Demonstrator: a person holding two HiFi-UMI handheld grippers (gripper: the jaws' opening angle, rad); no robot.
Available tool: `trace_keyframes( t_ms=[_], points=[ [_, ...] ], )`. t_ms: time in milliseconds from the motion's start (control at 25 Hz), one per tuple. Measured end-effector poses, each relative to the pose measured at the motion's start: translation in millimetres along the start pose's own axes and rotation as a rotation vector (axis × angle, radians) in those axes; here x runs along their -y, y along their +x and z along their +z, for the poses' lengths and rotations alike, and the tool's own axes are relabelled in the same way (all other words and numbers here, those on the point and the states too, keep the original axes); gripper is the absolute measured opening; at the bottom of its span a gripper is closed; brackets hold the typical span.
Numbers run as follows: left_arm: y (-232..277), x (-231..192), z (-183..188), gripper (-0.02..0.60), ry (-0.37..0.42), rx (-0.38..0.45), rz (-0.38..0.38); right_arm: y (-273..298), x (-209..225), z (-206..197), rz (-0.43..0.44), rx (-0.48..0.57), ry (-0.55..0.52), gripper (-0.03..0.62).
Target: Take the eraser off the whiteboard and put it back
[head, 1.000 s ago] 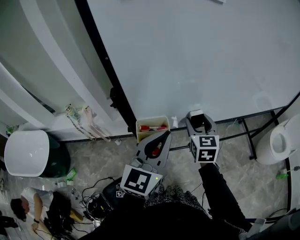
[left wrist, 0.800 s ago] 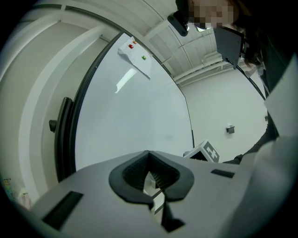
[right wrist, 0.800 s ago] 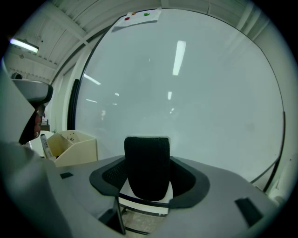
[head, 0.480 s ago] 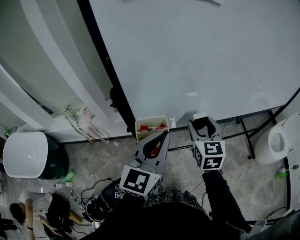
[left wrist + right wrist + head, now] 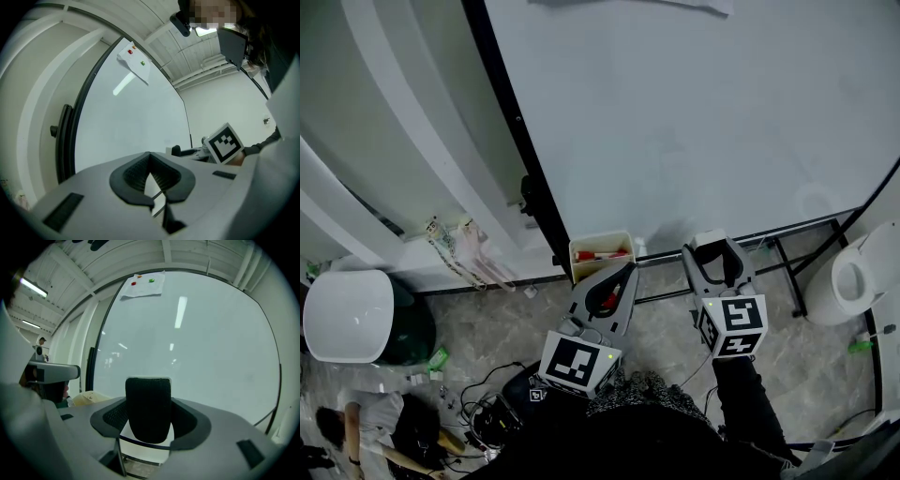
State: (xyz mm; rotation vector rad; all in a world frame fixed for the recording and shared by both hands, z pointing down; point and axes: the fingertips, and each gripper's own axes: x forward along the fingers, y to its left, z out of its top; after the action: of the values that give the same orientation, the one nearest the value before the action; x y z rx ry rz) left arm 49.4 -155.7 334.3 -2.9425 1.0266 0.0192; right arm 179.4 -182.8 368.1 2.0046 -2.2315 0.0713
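Right gripper [image 5: 713, 251] pulled back from whiteboard [image 5: 694, 112], eraser [image 5: 148, 408] between its fingers [image 5: 193, 420]

The whiteboard [image 5: 703, 122] is standing open mid-face; a marker box [image 5: 600, 240] is crowding its lower edge, a paper sheet [image 5: 143, 284] its top.

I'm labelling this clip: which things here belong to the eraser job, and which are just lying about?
Job: black-felt, white-backed eraser, held by the right gripper; large white whiteboard.
Lying about: cream plastic tray of red markers; white-lidded green bin; tangled black floor cables; shut, empty left gripper.
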Motion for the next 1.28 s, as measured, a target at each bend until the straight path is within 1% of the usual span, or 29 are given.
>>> trace_keyframes(
  t_ms=[240, 560, 880, 1160, 1280],
  points=[
    [-4.9, 4.0, 2.3, 0.002, 0.008, 0.000, -0.010, -19.6, -0.7, 16.9, -0.006, 0.032, 0.029, 0.267],
    [-11.8, 9.6, 6.1, 0.002, 0.003, 0.007, -0.017, -39.6, -2.6, 20.4, -0.013, 0.054, 0.052, 0.267],
    [-17.8, 15.6, 6.9, 0.002, 0.022, 0.003, -0.028, -47.0, -7.6, 28.1, -0.002, 0.085, 0.064, 0.268],
    [-19.6, 20.2, 4.3, 0.002, 0.044, -0.021, -0.041, -45.1, -12.2, 25.9, 0.000, 0.076, 0.063, 0.268],
    [-21.0, 19.3, 4.5, 0.002, 0.046, -0.017, -0.037, -44.7, -14.3, 25.6, 0.006, 0.077, 0.062, 0.268]
  ],
)
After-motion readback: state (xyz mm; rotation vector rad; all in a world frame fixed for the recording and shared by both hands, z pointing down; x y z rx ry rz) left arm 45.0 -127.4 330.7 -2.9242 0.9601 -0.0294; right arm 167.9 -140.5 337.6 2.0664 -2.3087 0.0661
